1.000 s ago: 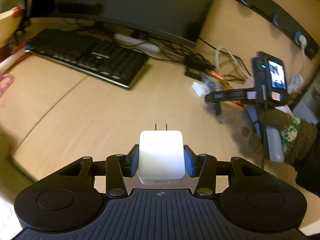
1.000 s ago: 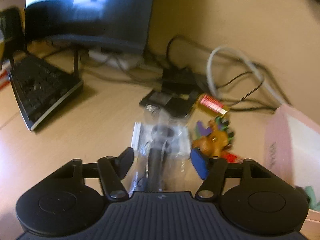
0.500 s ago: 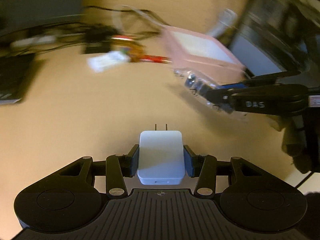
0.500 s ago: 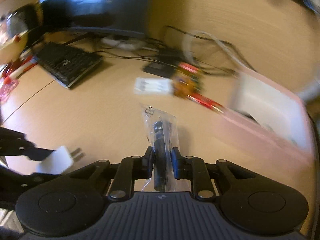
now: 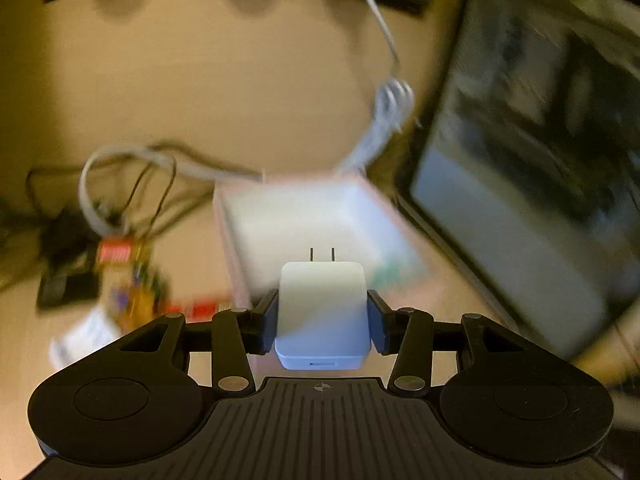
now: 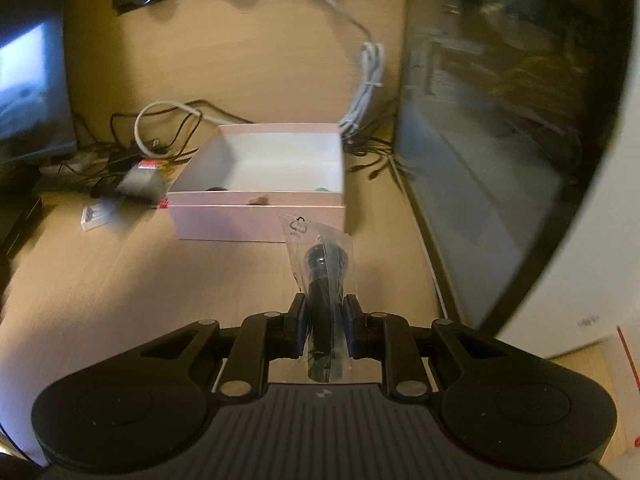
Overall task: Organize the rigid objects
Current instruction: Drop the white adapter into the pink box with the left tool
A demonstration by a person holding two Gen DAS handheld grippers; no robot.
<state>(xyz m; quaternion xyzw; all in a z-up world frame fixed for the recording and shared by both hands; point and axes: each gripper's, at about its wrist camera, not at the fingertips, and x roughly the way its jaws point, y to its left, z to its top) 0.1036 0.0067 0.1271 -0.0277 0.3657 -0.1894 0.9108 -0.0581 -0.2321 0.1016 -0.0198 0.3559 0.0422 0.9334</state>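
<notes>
Left gripper [image 5: 322,316]: clamped on charger [image 5: 322,312], prongs forward. Right gripper [image 6: 324,330]: clamped tight on bagged part [image 6: 323,276], a dark cylinder in a clear sleeve.

Changes over the last second:
- Right jaws closed from loose around the bag to a firm grip.
- Both views swung away from keyboard and monitor toward box [image 6: 256,222]. Left view blurred by the swing.
- Charger grip unchanged.

Meaning for the task: both pickups done; transport under way; drop into box likely next.

Position:
- Charger: above near edge of box [image 5: 232,240], prongs over the white interior.
- Bagged part: short of the box front wall, bag tip overlapping that wall in view; touching or apart, cannot tell.

Edges and room:
- Box open on top, interior mostly bare; small items near the front wall, too small to identify.
- Right of box: dark panel [image 6: 480,152], close. Little side room there.
- Left of box: small clutter [image 6: 140,180] and cables [image 6: 168,120], just beside the wall.
- Behind box: white cord [image 6: 366,80] hanging down to the rear corner. Possible snag.
- Front approach over desk [image 6: 120,280]: clear.
- Two grippers, one opening: risk of collision if lowered together.
</notes>
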